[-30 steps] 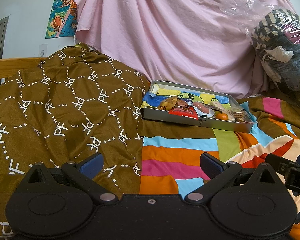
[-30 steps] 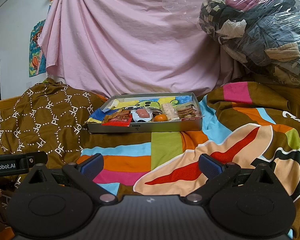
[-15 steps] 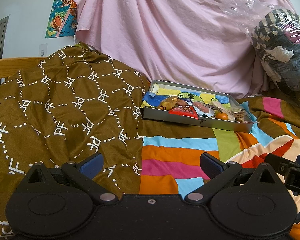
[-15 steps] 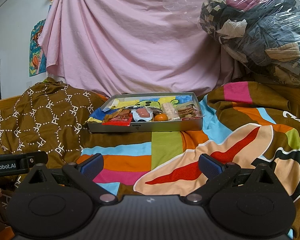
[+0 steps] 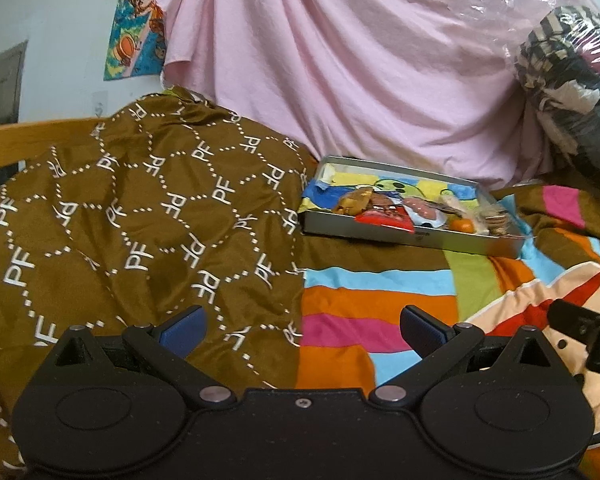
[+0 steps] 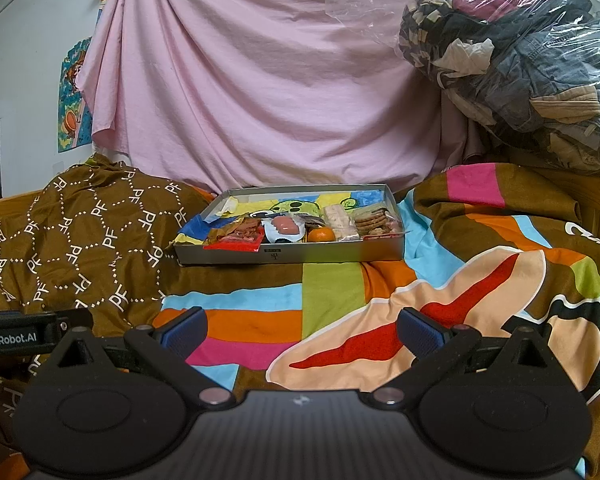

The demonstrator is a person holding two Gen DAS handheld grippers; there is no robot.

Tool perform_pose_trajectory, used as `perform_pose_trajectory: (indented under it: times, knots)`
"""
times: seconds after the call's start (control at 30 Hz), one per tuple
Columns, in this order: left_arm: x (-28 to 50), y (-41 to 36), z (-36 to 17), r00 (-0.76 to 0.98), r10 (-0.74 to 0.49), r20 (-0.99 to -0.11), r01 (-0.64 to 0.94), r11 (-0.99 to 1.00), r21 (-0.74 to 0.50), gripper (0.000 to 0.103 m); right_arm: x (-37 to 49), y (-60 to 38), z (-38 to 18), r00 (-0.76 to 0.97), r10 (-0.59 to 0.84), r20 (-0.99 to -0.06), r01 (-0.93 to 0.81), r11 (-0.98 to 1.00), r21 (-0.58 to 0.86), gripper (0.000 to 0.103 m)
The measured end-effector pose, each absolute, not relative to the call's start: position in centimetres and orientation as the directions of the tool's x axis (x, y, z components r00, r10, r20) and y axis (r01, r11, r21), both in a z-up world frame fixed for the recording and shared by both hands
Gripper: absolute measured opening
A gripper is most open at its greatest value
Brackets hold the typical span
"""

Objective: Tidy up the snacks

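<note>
A grey metal tray [image 6: 340, 255] lies on the bed ahead, also in the left wrist view [image 5: 380, 236]. It holds a red packet [image 6: 236, 240], a pink-and-white packet [image 6: 283, 227], a small orange [image 6: 321, 234], a pale wafer bar [image 6: 339, 220] and round biscuits [image 6: 374, 220] on a colourful liner. The red packet [image 5: 384, 216] and the orange [image 5: 461, 225] also show in the left wrist view. My left gripper [image 5: 302, 326] and right gripper [image 6: 300, 326] are both open, empty, well short of the tray.
A brown patterned blanket [image 5: 140, 208] is heaped on the left. A striped colourful bedsheet [image 6: 340, 300] covers the bed. A pink cloth [image 6: 260, 80] hangs behind the tray. A clear bag of clothes [image 6: 520, 60] sits at the right rear.
The left wrist view has shifted slightly, with the tray a little further right and lower. The right wrist view is nearly unchanged. Both grippers stay open.
</note>
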State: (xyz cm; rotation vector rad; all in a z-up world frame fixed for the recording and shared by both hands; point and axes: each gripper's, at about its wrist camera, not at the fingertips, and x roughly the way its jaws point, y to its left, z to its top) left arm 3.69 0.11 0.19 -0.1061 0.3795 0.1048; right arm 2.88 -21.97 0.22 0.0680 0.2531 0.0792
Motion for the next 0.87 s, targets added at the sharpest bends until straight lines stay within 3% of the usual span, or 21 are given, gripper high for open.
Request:
perform_pose_trajectory:
  times: [0.87]
  knots:
    - [3.85, -0.02, 0.31, 0.92, 0.095, -0.38, -0.125, 0.991, -0.056, 0.102, 2.85, -21.95, 0.19, 0.965, 0.088, -0.249, -0.071, 0.995, 0.076, 0.103]
